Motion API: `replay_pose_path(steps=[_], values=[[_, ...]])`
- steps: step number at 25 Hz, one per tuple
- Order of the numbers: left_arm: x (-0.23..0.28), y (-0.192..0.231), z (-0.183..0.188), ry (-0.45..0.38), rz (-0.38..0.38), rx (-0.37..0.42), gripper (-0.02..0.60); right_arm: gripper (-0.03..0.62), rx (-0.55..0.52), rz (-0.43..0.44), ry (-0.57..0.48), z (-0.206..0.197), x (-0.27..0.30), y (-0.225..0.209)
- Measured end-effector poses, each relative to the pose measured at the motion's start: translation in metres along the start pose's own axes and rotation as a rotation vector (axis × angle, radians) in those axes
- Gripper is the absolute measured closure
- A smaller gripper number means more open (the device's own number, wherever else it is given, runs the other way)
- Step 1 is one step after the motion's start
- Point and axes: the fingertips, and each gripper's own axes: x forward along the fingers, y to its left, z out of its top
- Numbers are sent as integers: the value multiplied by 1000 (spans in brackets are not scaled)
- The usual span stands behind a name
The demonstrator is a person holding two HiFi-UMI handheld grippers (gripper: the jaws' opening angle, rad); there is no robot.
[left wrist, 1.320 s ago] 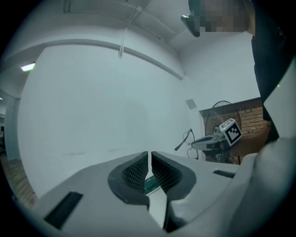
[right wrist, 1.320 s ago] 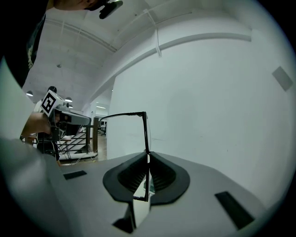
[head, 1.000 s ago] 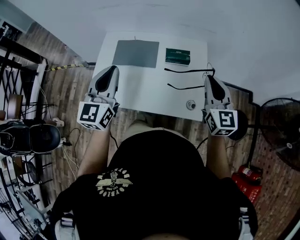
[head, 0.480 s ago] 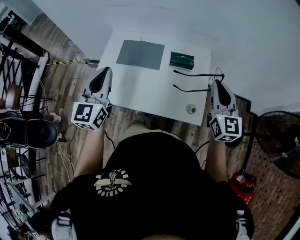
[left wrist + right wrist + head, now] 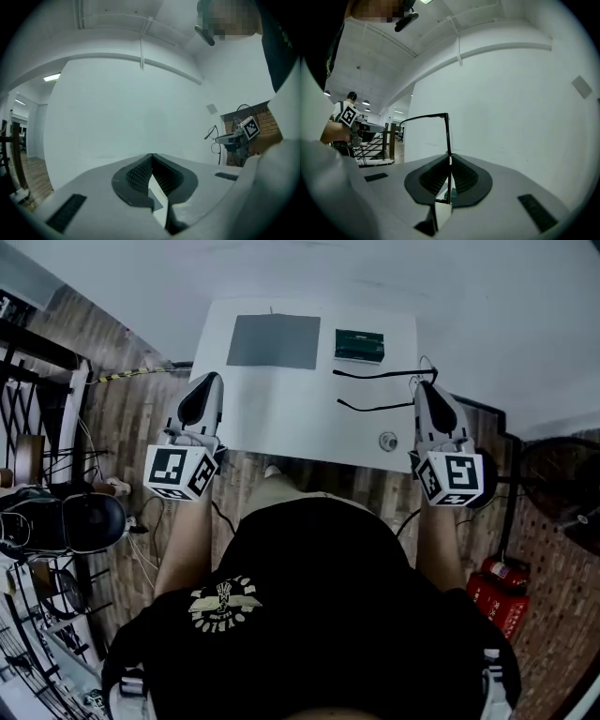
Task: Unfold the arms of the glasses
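Black thin-framed glasses (image 5: 373, 377) are over the right end of the white desk (image 5: 281, 423), pinched by the right tool (image 5: 422, 386). Its jaws are clamped on the front of the frame. In the head view both skinny arms stick out from the front toward the left, roughly parallel with a clear gap between them. Can't tell from up there whether they touch the desk.

The right gripper view is where the grip reads best. The frame (image 5: 447, 133) runs as a thin black line straight up between the two ribbed pads, and the jaws are nearly together with only that line in the gap. Just one arm shows there, bending off to the left at the top.

The left tool (image 5: 211, 379) is way over at the desk's left edge, well apart from the glasses. Its own view shows the jaws closed tip to tip with nothing between them. That same view also catches the right tool side-on in the distance, with the glasses (image 5: 214, 140) at its tip and a brick wall behind.

Only the head view shows the rest of the desk: a grey rectangular mat (image 5: 273, 340), a dark green box (image 5: 359, 345) just right of it, and a small round silver thing (image 5: 387, 441) near the front edge by the right tool.
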Motion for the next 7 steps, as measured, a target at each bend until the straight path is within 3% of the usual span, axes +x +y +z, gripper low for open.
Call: replay_pose_path(steps=[7], values=[[31,31,-5,20,-59,3,574,578,3,-31,23,-3,36,14]])
